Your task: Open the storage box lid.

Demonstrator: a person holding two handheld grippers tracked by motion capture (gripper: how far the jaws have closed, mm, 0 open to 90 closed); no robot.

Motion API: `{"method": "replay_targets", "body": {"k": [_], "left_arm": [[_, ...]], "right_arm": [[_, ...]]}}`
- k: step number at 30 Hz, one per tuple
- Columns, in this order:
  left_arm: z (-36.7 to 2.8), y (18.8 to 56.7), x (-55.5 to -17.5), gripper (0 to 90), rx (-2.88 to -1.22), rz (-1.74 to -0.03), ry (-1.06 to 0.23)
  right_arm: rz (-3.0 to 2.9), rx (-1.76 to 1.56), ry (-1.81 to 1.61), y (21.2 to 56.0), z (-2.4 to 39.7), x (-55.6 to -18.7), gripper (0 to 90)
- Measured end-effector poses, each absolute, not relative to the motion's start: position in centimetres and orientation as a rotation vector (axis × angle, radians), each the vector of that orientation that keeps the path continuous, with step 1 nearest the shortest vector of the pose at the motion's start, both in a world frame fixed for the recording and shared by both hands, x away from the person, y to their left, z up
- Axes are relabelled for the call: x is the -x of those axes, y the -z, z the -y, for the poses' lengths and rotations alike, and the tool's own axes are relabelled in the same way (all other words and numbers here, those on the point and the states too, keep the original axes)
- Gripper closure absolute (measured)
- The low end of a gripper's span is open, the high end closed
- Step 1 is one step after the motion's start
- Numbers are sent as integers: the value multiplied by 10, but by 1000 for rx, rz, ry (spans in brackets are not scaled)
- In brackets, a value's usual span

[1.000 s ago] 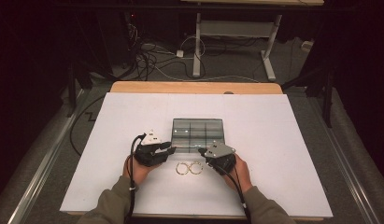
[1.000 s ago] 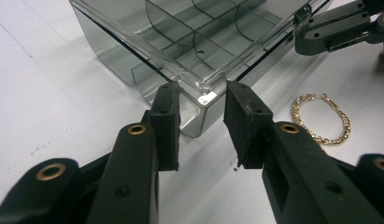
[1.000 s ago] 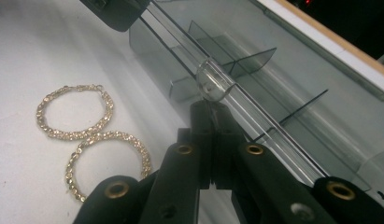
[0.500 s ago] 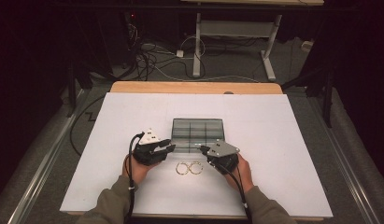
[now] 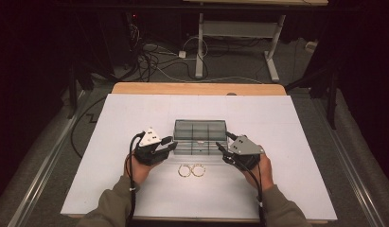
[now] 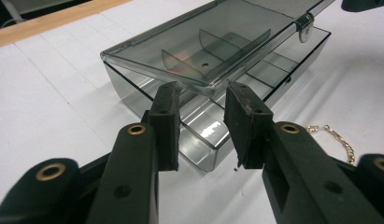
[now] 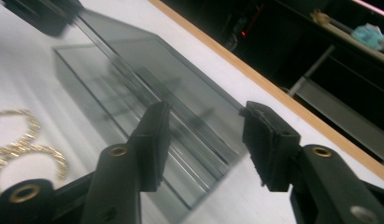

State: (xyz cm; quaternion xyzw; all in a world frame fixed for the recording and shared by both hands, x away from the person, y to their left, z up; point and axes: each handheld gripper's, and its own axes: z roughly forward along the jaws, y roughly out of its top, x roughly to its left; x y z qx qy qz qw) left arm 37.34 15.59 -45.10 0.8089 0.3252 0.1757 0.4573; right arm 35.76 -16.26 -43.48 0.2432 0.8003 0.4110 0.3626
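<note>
Left tool (image 5: 169,143) set at box's 9 o'clock end, jaws parted around raised lid edge, contact unclear. Right tool (image 5: 224,145) at 3 o'clock end, jaws just opened, nothing between. One box (image 5: 200,136): smoky clear plastic, rectangular, six compartments, mid-bench. Two gold chain loops (image 5: 191,170) laid at box's 6 o'clock on white bench (image 5: 111,189).
</note>
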Motion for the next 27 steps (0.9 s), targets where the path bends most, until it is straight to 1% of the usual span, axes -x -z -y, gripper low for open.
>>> {"method": "replay_targets", "body": {"k": [2, 4, 7, 8, 10, 13, 14, 15, 17, 19, 21, 23, 25, 26, 27], "left_arm": [[-155, 450, -373, 635, -1993, -800, -447], [-155, 449, -373, 635, -1995, -794, -462], [-154, 448, -373, 635, -1990, -795, -477], [-154, 448, -373, 635, -1989, -796, -480], [-153, 448, -374, 635, -1996, -792, -490], [-152, 448, -374, 633, -1996, -793, -515], [-152, 448, -374, 612, -1995, -792, -526], [-152, 447, -375, 612, -1994, -795, -539], [-152, 447, -375, 605, -1993, -799, -571], [-150, 446, -376, 587, -1994, -799, -606], [-148, 444, -378, 543, -1998, -793, -639], [-144, 442, -379, 543, -2012, -779, -679], [-141, 442, -380, 546, -2020, -767, -692], [-140, 441, -380, 577, -2029, -754, -699], [-139, 441, -380, 577, -2034, -744, -708]], "right_arm": [[-2067, -626, -1042, 436, 167, -360, 530], [-2080, -587, -1022, 437, 171, -363, 522], [-2085, -568, -1024, 437, 175, -364, 534], [-2086, -579, -1006, 438, 175, -365, 556], [-2090, -581, -969, 441, 174, -367, 564], [-2060, -608, -1013, 443, 176, -372, 633], [-2059, -607, -1005, 444, 176, -373, 668], [-2059, -607, -1005, 444, 176, -373, 668], [-2060, -603, -1019, 445, 176, -374, 711], [-2047, -601, -1021, 445, 175, -373, 725], [-2031, -587, -1014, 443, 175, -373, 749], [-2028, -600, -1019, 443, 175, -372, 753], [-2019, -602, -1017, 443, 175, -372, 769], [-2012, -601, -1014, 442, 175, -371, 778], [-2012, -601, -1014, 442, 175, -371, 778]]}}
